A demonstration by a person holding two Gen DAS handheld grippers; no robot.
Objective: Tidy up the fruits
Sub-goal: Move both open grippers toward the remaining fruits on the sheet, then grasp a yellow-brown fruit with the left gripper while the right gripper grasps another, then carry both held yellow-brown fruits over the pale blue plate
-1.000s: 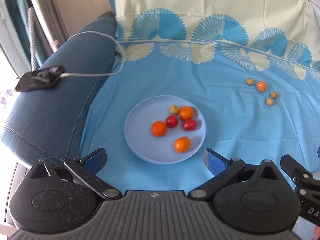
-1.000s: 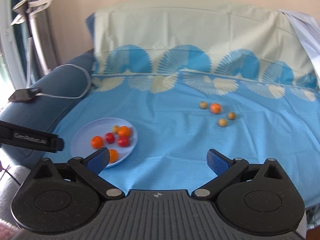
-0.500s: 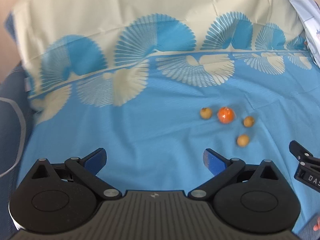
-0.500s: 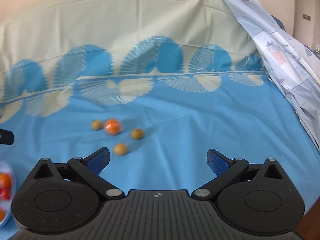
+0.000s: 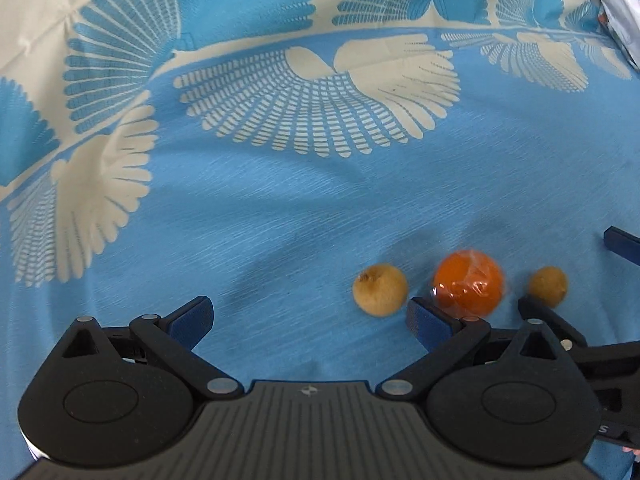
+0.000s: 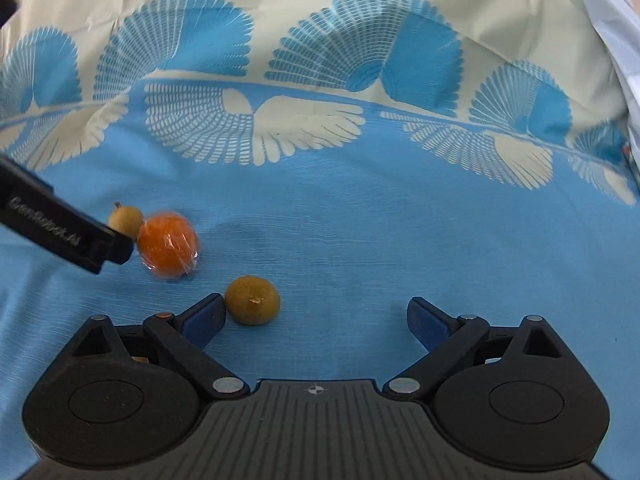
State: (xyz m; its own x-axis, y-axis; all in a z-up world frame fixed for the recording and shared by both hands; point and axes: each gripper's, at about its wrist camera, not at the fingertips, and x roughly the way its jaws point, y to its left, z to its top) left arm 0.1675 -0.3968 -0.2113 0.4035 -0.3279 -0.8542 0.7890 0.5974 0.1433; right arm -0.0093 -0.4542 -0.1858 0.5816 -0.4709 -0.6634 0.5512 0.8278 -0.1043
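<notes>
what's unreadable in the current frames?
- Fourth small fruit: hidden in both views, probably behind gripper bodies.
- Orange fruit: left view, motion-blurred, lower part behind the finger.
- Left small fruit: right view, partly behind the left gripper's finger.
- Plate: outside both views.

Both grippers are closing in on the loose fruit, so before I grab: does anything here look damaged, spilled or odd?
Nothing spilled or damaged. One oddity: the orange fruit is wrapped in clear, crinkled film, unlike the bare brown fruits beside it. All lie loose on the blue cloth, with no plate in view.
</notes>
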